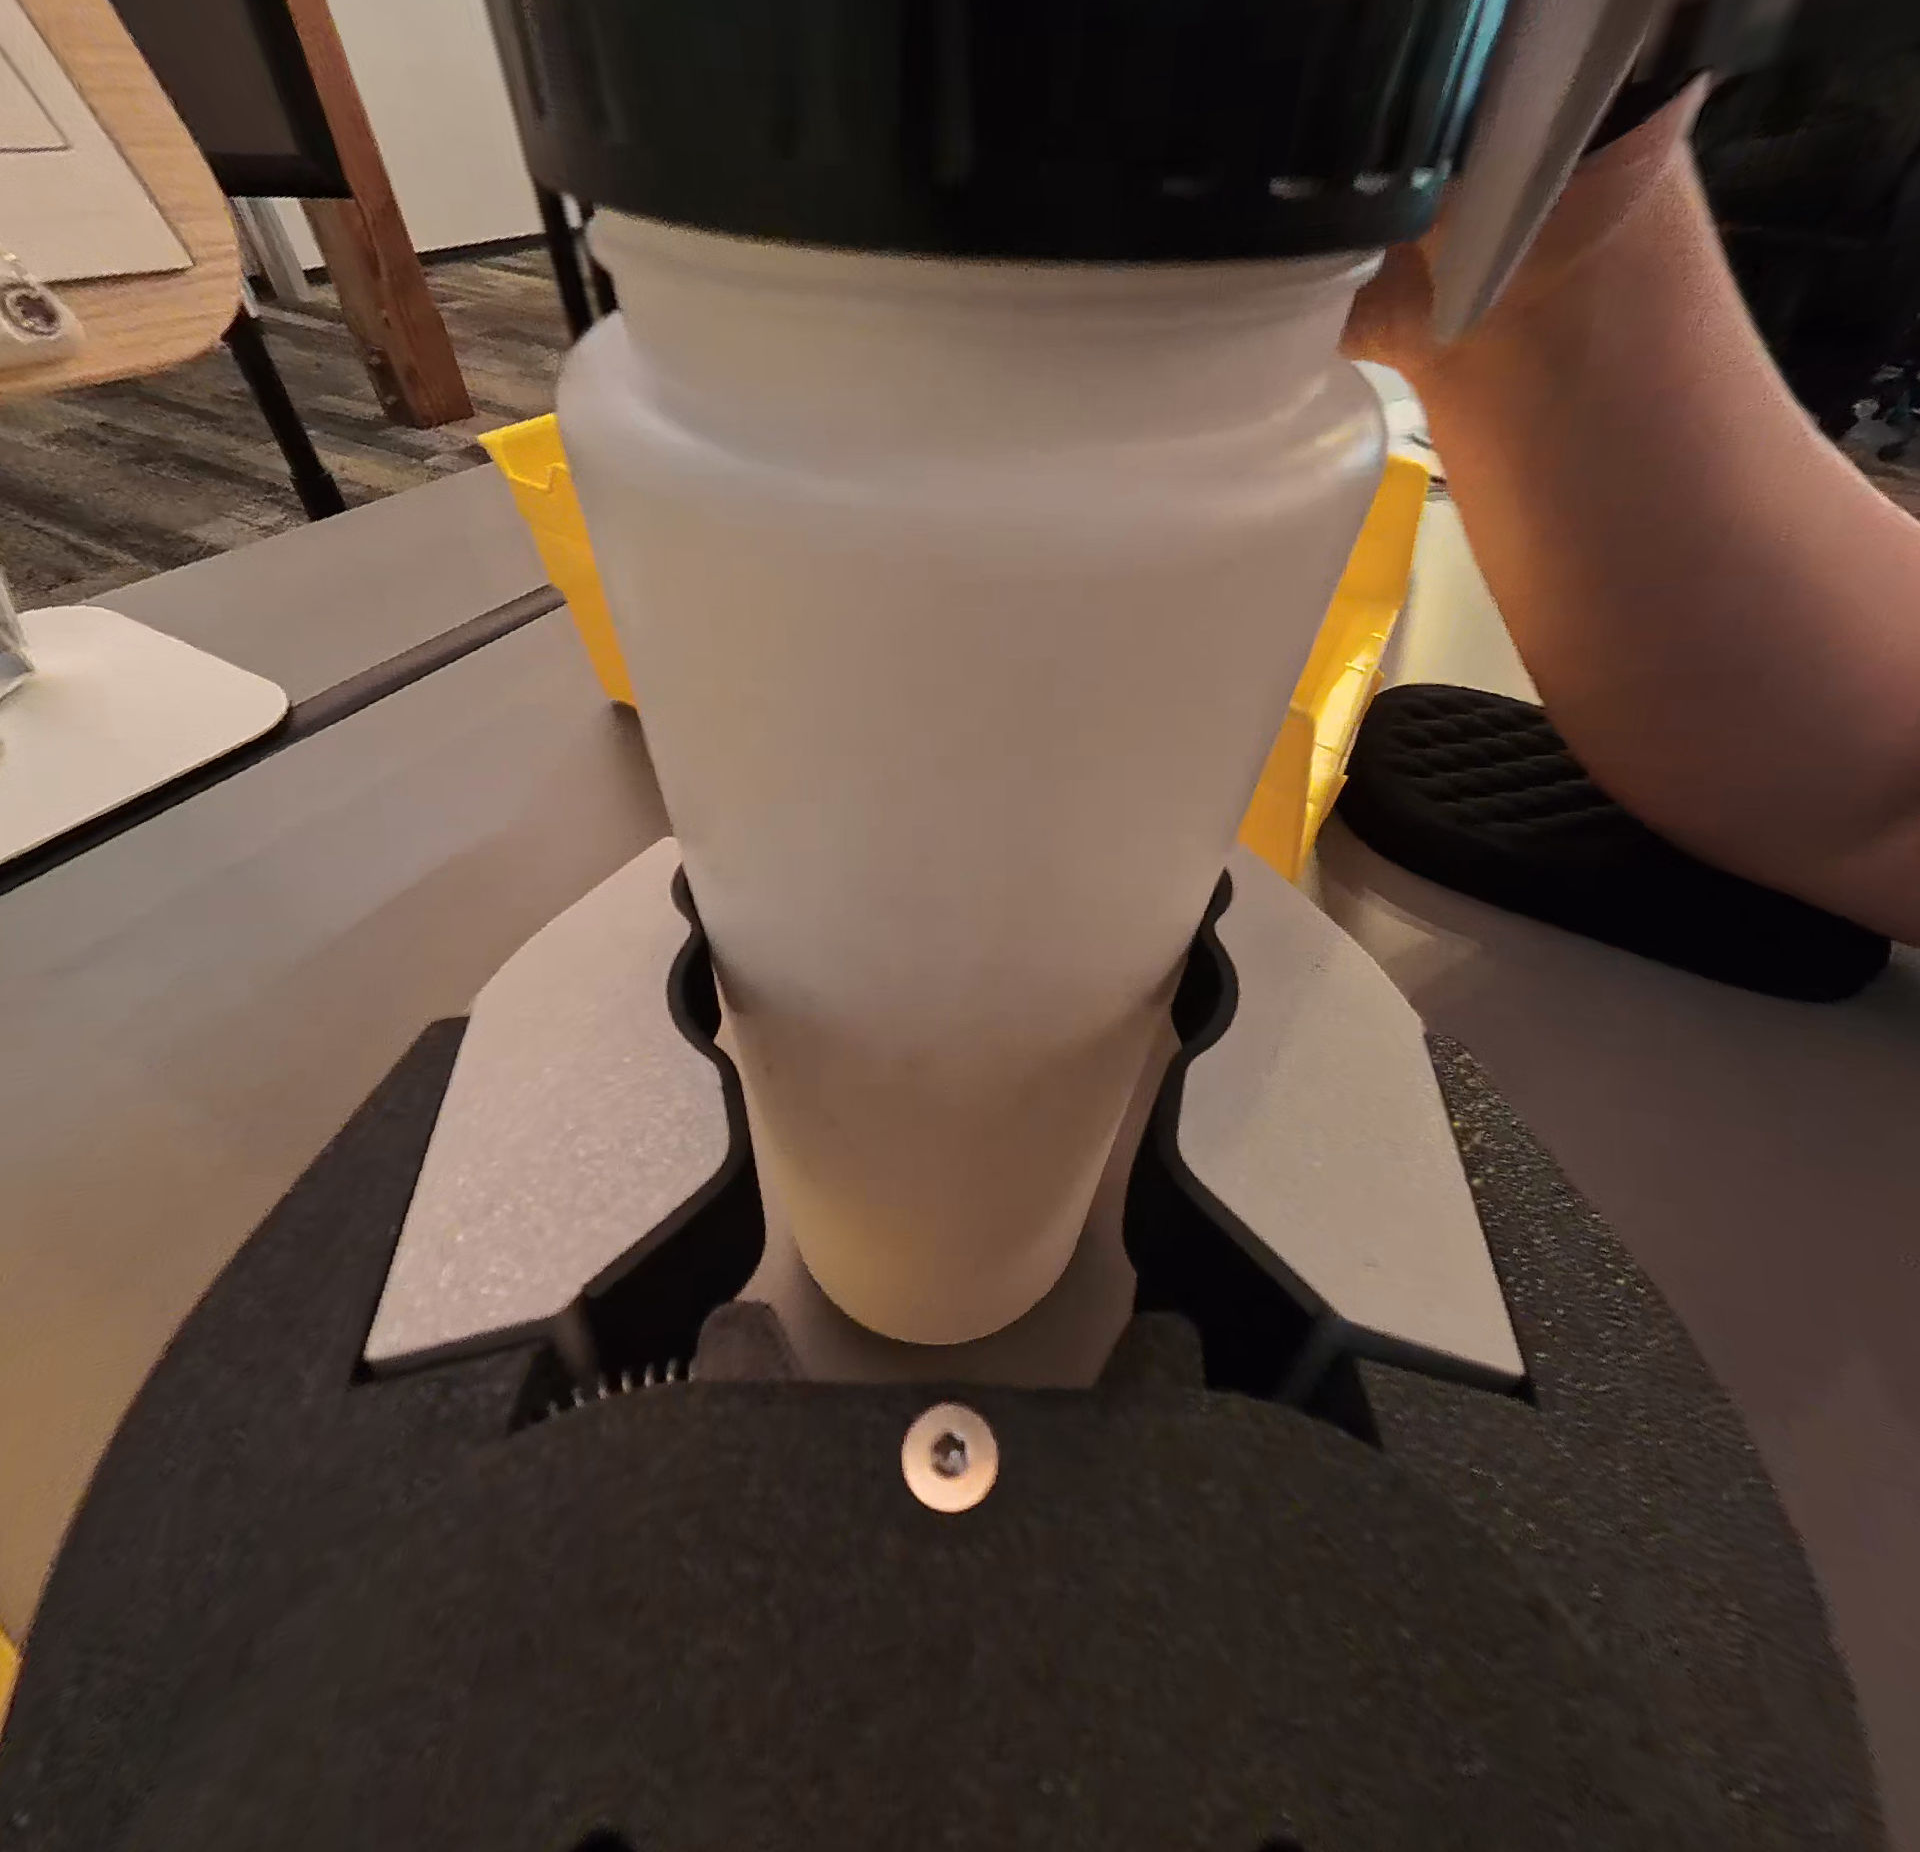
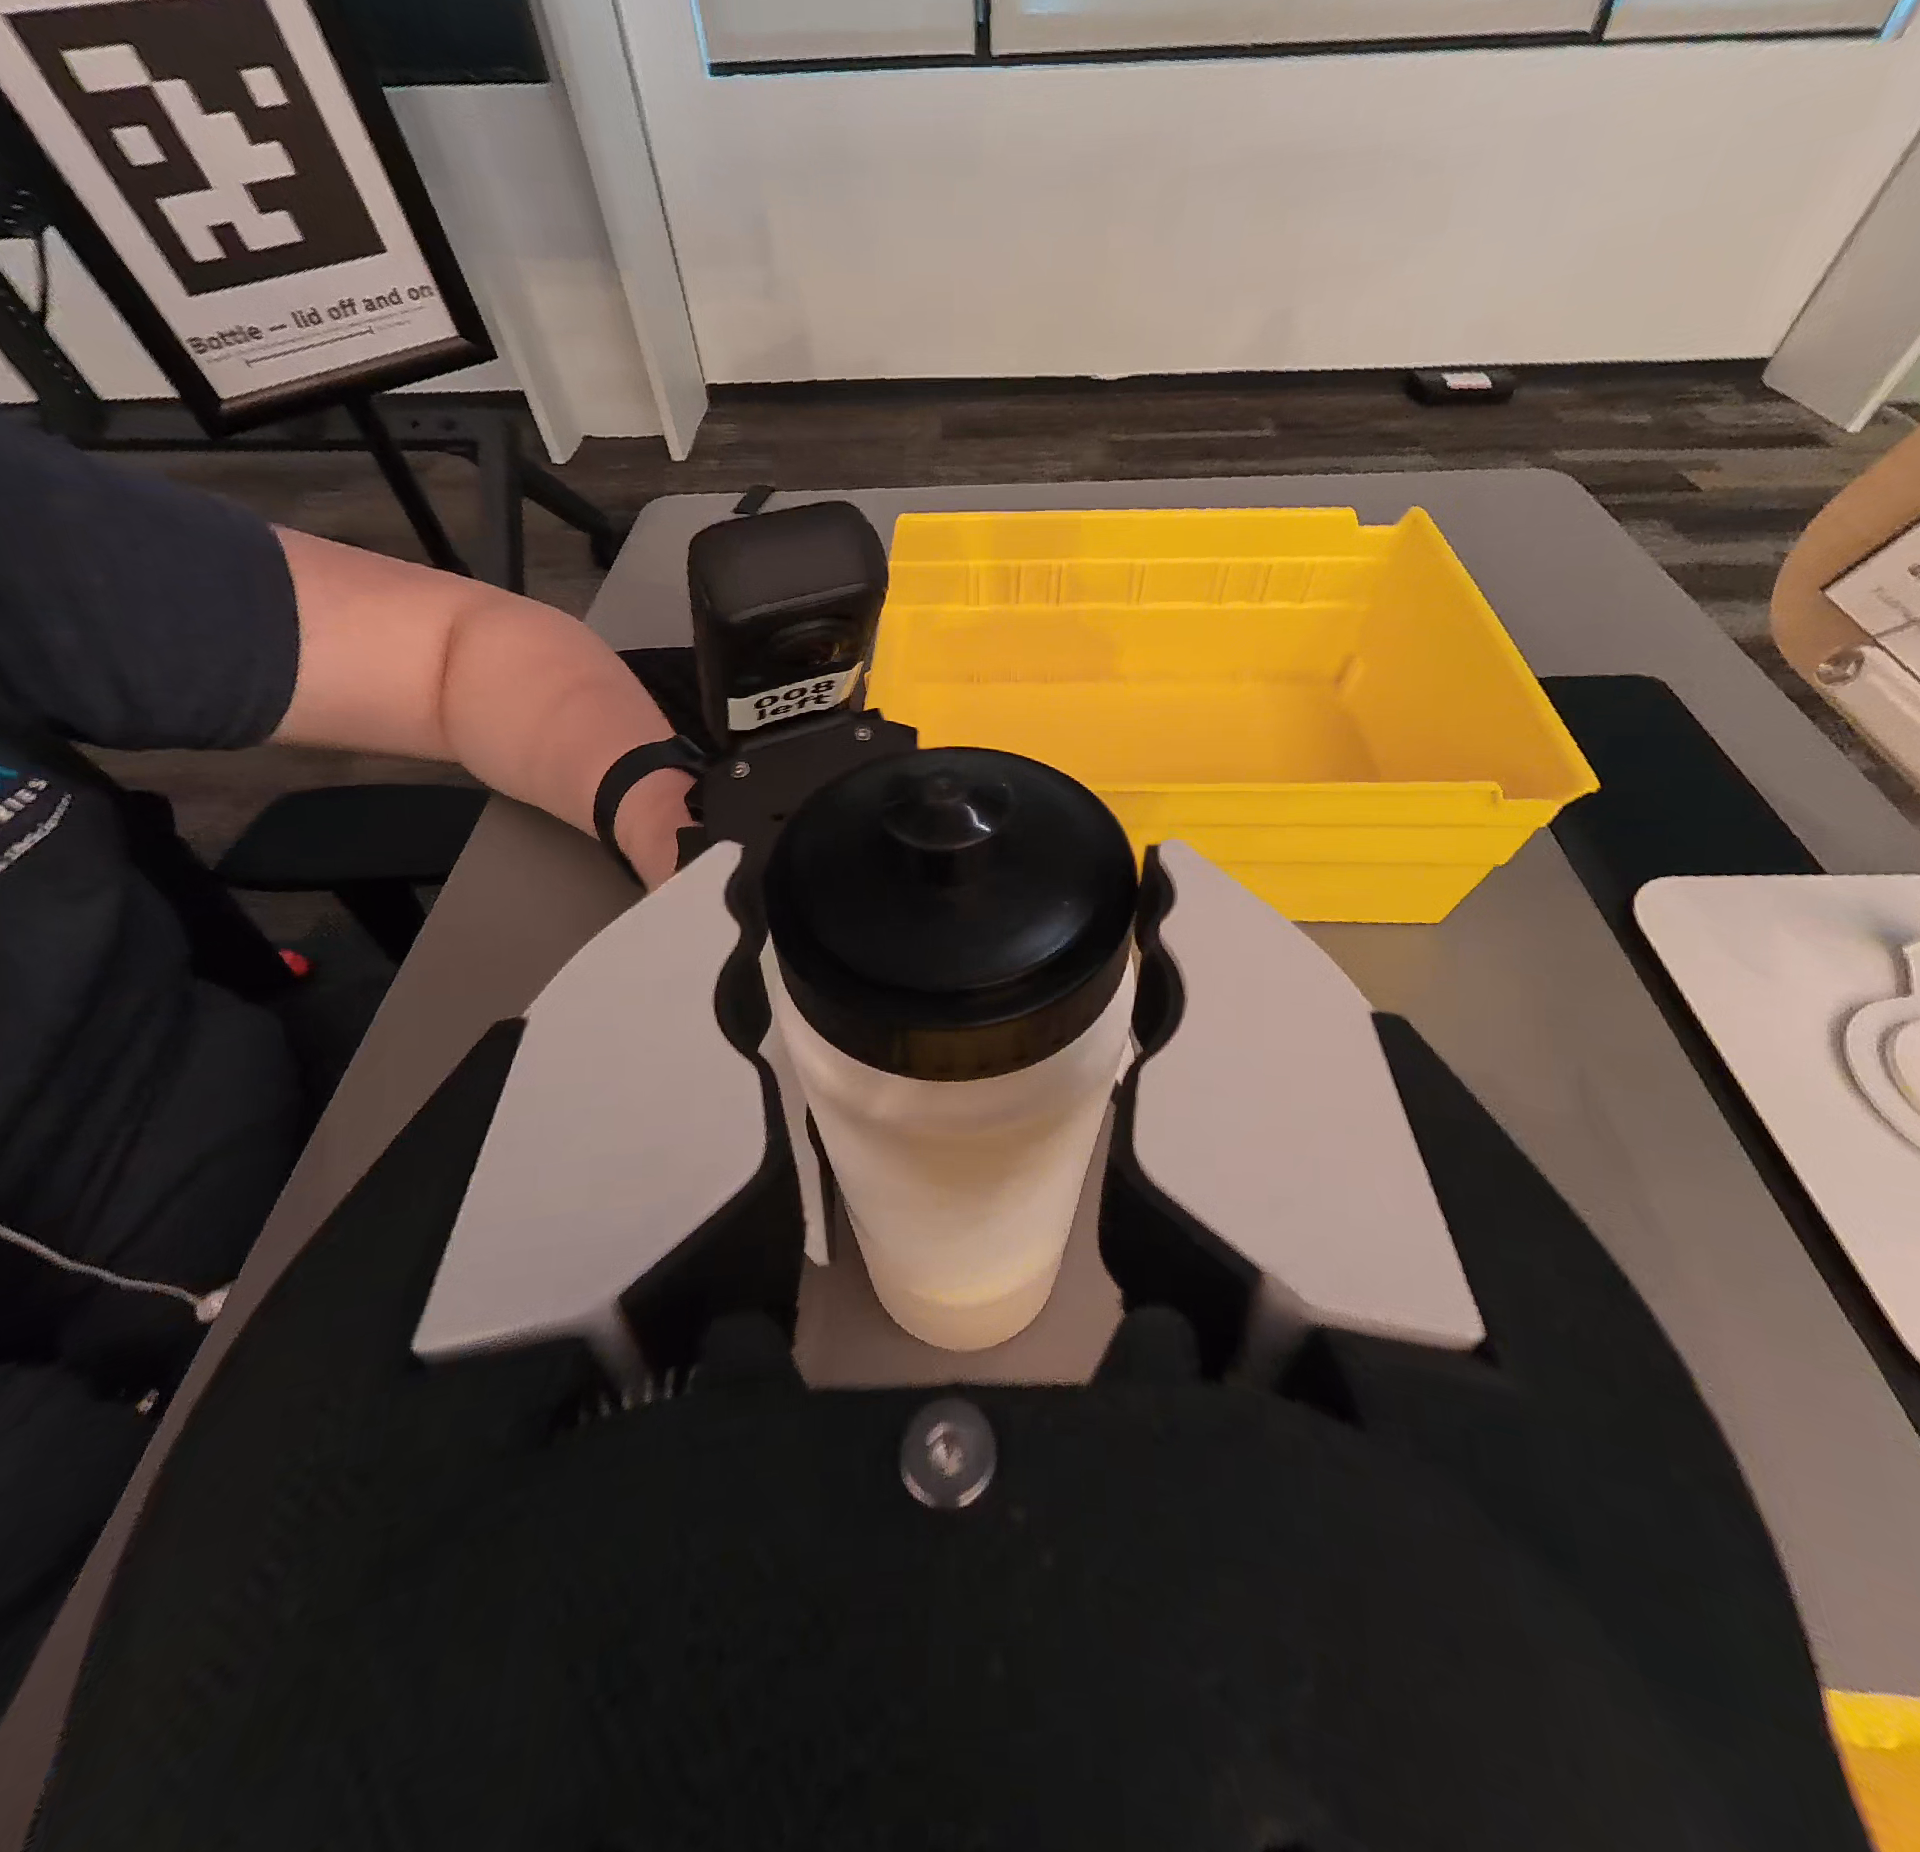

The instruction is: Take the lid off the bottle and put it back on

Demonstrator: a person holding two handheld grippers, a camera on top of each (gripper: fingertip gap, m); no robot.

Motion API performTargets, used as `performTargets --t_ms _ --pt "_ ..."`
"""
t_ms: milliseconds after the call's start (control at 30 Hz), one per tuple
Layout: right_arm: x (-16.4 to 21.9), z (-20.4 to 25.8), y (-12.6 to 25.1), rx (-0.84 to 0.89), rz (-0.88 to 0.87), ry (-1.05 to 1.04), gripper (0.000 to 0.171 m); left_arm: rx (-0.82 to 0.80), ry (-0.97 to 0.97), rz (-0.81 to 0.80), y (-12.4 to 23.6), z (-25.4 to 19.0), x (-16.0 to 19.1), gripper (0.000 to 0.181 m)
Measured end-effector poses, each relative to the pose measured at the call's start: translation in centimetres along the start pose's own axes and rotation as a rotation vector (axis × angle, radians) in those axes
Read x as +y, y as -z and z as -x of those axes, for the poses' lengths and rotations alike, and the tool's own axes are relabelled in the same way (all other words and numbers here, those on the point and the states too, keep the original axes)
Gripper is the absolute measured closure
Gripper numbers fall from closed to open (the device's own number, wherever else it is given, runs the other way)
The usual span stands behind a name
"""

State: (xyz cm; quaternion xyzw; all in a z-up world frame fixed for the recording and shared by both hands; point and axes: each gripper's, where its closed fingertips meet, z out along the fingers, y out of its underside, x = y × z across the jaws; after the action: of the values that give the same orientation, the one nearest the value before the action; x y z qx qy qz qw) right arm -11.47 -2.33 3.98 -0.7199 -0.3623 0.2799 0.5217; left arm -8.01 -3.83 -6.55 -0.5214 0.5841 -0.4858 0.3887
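Lid [image 2: 951,898] on; bottle [image 1: 961,763] upright.
Left gripper [image 1: 954,981] pinches the body low. Right gripper [image 2: 948,955] flanks the lid, fingers [image 2: 644,1075] spread; contact unclear.

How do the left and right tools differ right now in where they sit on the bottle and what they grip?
The left tool clamps the white bottle low on its body; the right tool brackets the black lid at the top. The left tool's fingers press the bottle wall; whether the right tool's fingers actually touch the lid is unclear. The left comes in level, the right from above. Both have grey fingers on black bodies.
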Motion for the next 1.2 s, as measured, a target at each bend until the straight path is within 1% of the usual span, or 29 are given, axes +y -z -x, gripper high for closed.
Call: performTargets --t_ms 167,233,333,433,533,600,667,733,800,900,933,1000,1067,1200 --pt "-0.4 -0.8 -1.1 0.159 0.025 0.004 0.102 -0.11 0.043 0.005 0.6 1.3 0.0 0.094" --pt "-0.7 -1.3 -1.7 0.231 0.004 -0.038 0.102 -0.152 0.077 0.006 0.9 1.8 0.1 0.094" --pt "-1.1 -1.9 -2.5 0.356 -0.04 -0.09 0.102 -0.182 0.125 -0.005 1.2 2.4 0.0 0.095" --pt "-1.2 -2.0 -2.7 0.459 -0.026 -0.043 0.102 -0.199 0.118 -0.005 1.3 2.6 0.1 0.095" --pt "-1.2 -1.7 -2.6 0.434 0.01 -0.01 0.102 -0.181 0.098 0.002 1.1 2.5 0.1 0.095" --pt "-0.4 -1.6 -2.2 0.364 0.071 0.009 0.099 -0.145 0.095 0.012 0.9 2.0 0.1 0.095" --pt "0.6 -1.3 -1.8 0.266 0.117 0.001 0.092 -0.103 0.11 0.012 0.7 1.4 0.0 0.095" --pt "1.0 -1.4 -1.4 0.208 0.106 0.0 0.088 -0.079 0.113 0.015 0.7 1.2 0.0 0.095" --pt "0.5 -1.8 -1.2 0.201 0.043 0.059 0.089 -0.079 0.102 0.023 0.7 1.4 0.0 0.095" --pt "0.0 -0.8 -1.5 0.134 -0.006 0.094 0.088 -0.089 0.064 0.034 0.6 1.6 0.1 0.095" --pt "0.0 -0.8 -1.6 0.133 -0.002 0.072 0.089 -0.092 0.042 0.037 0.6 1.6 0.2 0.095" --pt "0.2 -1.2 -1.6 0.139 0.003 0.024 0.097 -0.104 0.005 0.044 0.5 1.6 0.2 0.095" --pt "0.2 -1.3 -1.6 0.149 0.008 0.001 0.097 -0.113 0.009 0.041 0.6 1.7 0.2 0.095" --pt "0.1 -2.1 -2.2 0.282 0.028 -0.014 0.097 -0.2 0.025 0.049 1.0 2.9 0.3 0.095"
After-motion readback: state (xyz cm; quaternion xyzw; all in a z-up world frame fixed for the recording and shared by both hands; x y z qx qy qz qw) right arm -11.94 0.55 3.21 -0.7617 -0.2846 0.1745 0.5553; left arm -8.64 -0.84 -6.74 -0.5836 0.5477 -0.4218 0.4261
